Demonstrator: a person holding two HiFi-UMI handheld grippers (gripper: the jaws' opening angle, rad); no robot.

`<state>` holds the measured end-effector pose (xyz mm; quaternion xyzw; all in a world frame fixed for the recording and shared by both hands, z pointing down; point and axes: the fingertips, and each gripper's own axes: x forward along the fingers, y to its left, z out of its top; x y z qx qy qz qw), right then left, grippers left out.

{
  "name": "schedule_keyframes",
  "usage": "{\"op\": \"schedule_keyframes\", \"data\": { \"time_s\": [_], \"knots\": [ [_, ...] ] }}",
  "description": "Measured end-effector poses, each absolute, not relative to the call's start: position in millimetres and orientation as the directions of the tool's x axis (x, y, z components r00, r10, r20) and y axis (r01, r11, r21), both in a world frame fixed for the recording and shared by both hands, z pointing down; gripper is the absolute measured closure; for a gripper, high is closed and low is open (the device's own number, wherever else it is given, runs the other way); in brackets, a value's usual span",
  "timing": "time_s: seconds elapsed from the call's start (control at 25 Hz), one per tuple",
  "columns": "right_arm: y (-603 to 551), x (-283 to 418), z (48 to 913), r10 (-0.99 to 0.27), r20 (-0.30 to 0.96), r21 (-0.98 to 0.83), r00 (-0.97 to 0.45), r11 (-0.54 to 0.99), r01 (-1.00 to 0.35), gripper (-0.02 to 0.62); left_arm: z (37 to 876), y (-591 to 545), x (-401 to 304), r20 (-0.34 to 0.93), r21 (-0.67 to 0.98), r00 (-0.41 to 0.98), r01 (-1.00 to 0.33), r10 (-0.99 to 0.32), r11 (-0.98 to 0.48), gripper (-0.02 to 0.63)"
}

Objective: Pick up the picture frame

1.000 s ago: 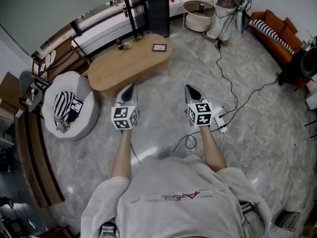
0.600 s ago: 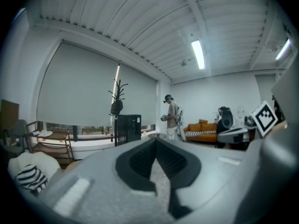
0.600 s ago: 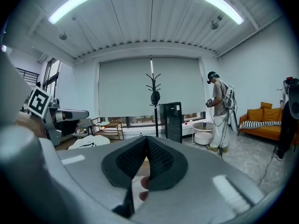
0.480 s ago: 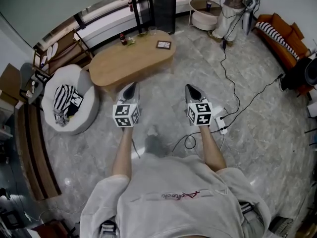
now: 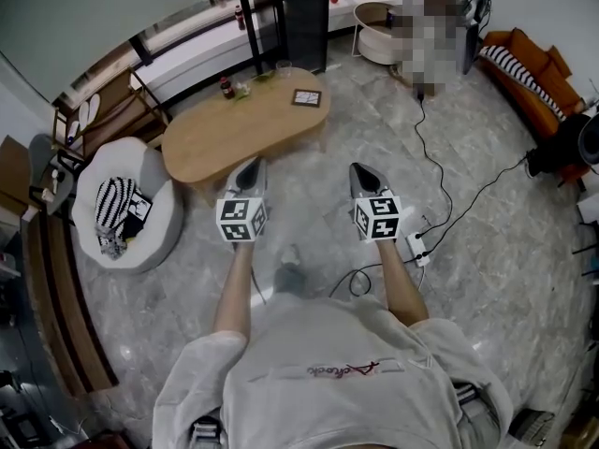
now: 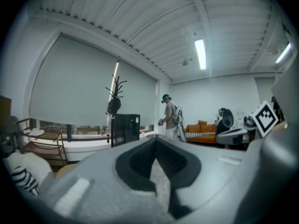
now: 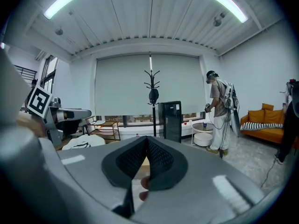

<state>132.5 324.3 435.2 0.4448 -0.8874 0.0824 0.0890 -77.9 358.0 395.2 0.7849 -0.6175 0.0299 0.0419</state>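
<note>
Overhead, we hold left gripper (image 5: 247,168) and right gripper (image 5: 363,170) over glossy marble floor (image 5: 487,251); square picture frame (image 5: 306,97) lies flat on oval wooden table (image 5: 225,134) ahead. Left gripper view: ribbed jaws pinched together, empty. Right gripper view: likewise.

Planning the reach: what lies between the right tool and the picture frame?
Head view: only bare floor, then the wooden table edge, separates the right tool from the picture frame.
</note>
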Motion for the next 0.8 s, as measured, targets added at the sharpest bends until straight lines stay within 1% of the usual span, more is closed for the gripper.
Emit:
{"op": "schedule_keyframes", "data": {
  "time_s": [0.8],
  "knots": [
    [156.5,22.3,416.6,-0.785,0.252,-0.046,-0.565,0.574,-0.818,0.591,386.4,186.3,-176.6,0.112,0.065,0.287,-0.957,-0.951,-0.282,0.604]
  ]
}}
